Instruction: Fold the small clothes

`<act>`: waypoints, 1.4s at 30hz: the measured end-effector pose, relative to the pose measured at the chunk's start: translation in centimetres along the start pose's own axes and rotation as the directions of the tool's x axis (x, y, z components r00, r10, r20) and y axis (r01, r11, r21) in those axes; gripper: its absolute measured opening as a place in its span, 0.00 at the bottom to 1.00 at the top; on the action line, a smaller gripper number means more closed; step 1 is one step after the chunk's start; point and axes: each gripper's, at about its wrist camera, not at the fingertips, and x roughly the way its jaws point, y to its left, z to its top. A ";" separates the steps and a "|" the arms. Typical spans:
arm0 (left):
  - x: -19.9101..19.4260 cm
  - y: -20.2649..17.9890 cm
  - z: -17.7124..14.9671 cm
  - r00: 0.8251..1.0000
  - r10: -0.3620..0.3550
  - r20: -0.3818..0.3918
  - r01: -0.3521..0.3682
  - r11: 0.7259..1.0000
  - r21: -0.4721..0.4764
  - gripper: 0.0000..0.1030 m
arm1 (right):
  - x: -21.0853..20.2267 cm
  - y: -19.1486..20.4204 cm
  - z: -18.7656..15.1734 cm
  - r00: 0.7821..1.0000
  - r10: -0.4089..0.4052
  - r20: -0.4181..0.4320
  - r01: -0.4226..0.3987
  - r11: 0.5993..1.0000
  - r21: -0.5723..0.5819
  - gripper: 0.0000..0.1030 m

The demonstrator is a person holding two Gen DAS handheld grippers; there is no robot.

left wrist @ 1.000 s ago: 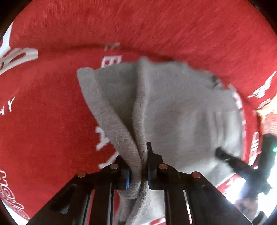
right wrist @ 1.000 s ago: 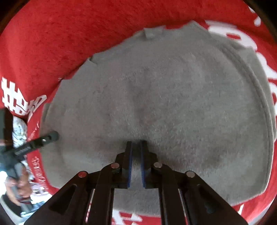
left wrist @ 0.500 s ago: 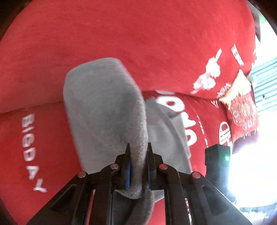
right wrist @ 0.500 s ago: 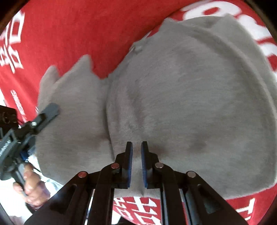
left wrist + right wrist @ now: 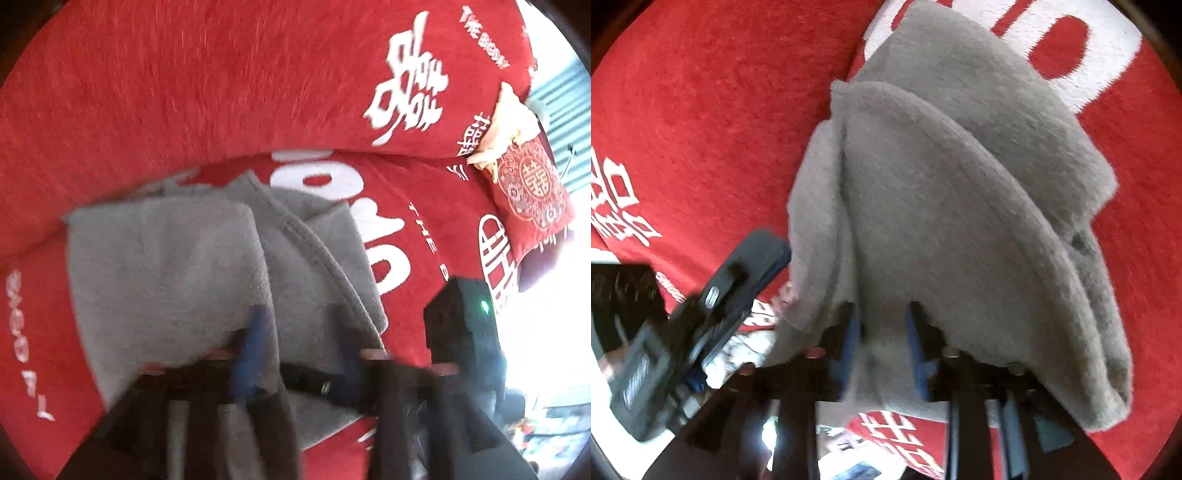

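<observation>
A grey fleece garment (image 5: 177, 266) lies folded in layers on the red blanket (image 5: 184, 92). In the left wrist view my left gripper (image 5: 299, 332) hangs over its near edge, blurred, and its jaws are opening. Cloth lies under and between the blue pads (image 5: 255, 339), which do not press on it. In the right wrist view the garment (image 5: 960, 192) rises as a folded mound. My right gripper (image 5: 882, 325) is at its near hem. Its jaws are opening too, and a loose tongue of cloth sits between them.
The red blanket carries large white lettering (image 5: 406, 81). A dark red patterned cushion (image 5: 532, 184) lies at its far right edge. The left tool's black finger (image 5: 750, 266) reaches in beside the garment, held by a hand (image 5: 613, 362). The right tool's black housing (image 5: 458, 321) stands just right of the cloth.
Both grippers were pinched on the grey cloth and now stand apart. The left one carried its edge across, so the garment lies doubled over. The right view has rolled.
</observation>
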 end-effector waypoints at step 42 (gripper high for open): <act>1.6 8.2 -4.3 0.953 0.303 -0.024 -0.303 0.944 -0.133 0.85 | -7.7 1.2 9.9 0.947 -0.307 0.093 0.320 0.919 -0.229 0.23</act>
